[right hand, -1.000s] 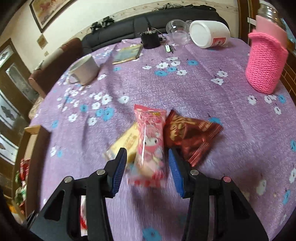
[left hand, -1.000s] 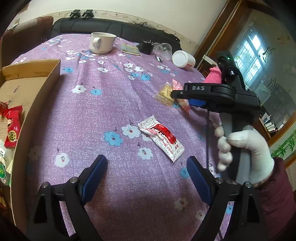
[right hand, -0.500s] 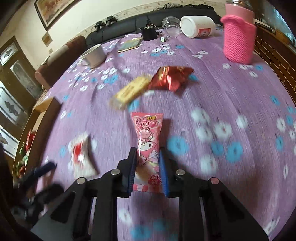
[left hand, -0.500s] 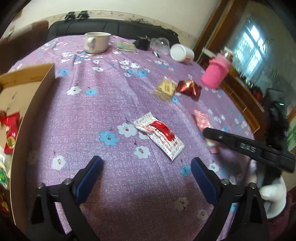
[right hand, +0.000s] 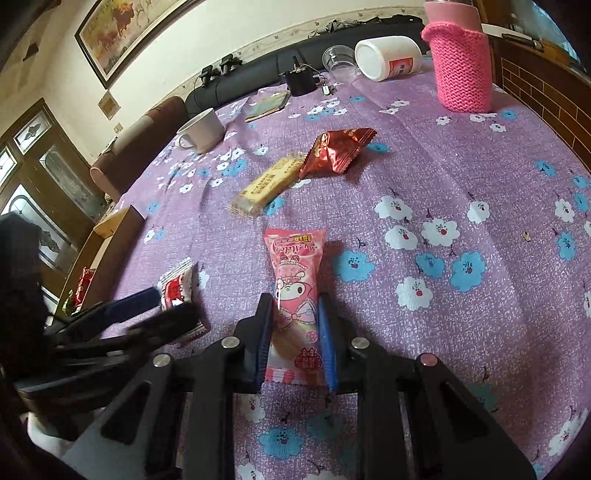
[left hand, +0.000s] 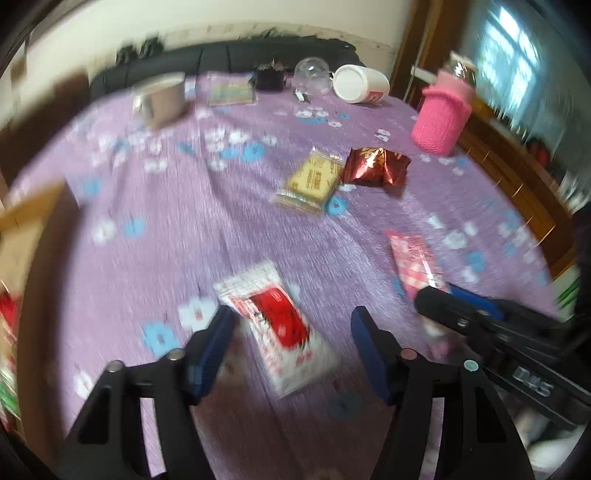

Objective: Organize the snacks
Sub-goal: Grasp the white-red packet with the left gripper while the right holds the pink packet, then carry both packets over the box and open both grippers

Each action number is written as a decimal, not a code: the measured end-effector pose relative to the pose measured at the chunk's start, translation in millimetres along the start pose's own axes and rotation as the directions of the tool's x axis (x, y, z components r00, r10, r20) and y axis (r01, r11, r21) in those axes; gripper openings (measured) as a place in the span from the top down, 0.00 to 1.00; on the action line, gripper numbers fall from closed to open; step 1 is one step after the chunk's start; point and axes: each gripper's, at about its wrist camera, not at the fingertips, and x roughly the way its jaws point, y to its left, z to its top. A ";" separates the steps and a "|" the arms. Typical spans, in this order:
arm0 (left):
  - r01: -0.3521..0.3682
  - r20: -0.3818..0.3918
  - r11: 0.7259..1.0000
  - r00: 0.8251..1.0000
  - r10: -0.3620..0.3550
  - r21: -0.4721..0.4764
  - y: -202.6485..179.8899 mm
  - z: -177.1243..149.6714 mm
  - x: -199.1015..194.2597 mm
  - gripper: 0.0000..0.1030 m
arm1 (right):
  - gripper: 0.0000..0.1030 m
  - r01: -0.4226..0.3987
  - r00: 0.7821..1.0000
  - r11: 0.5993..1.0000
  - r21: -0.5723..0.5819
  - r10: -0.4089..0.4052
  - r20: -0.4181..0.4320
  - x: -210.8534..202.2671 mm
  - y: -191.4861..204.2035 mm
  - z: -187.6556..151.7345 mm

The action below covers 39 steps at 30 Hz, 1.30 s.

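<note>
Leftward, cardboard box [right hand: 110, 236] holding red packets, contents blurred; right gripper [right hand: 295, 332] clamped on pink snack bar [right hand: 295, 291]; left gripper [left hand: 291, 332] spread wide around red-and-white packet [left hand: 275, 325]; framed painting [right hand: 122, 33] only in right view.

Biscuit pack [right hand: 267, 183] touching foil packet [right hand: 338, 150], left.

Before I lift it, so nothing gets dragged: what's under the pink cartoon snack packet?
Only purple flowered tablecloth shows around the pink cartoon snack packet. The right gripper jaws clamp its lower half, hiding what lies beneath there.
</note>
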 end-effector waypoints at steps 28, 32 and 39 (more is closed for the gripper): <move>0.097 0.167 0.983 0.983 -0.071 -0.155 85.0 -35.6 -88.4 0.75 | 0.75 0.077 0.994 0.994 -0.081 -0.070 0.089 -13.2 16.8 -6.2; 0.093 0.199 0.976 0.979 -0.052 -0.198 113.6 -42.2 -106.5 0.75 | 0.75 0.062 0.995 0.995 -0.083 -0.055 0.081 -17.0 24.3 -6.3; 0.058 0.245 0.956 0.969 0.015 -0.288 167.1 -61.1 -132.5 0.75 | 0.75 0.001 0.998 0.989 -0.149 0.008 0.056 -19.6 70.4 -9.5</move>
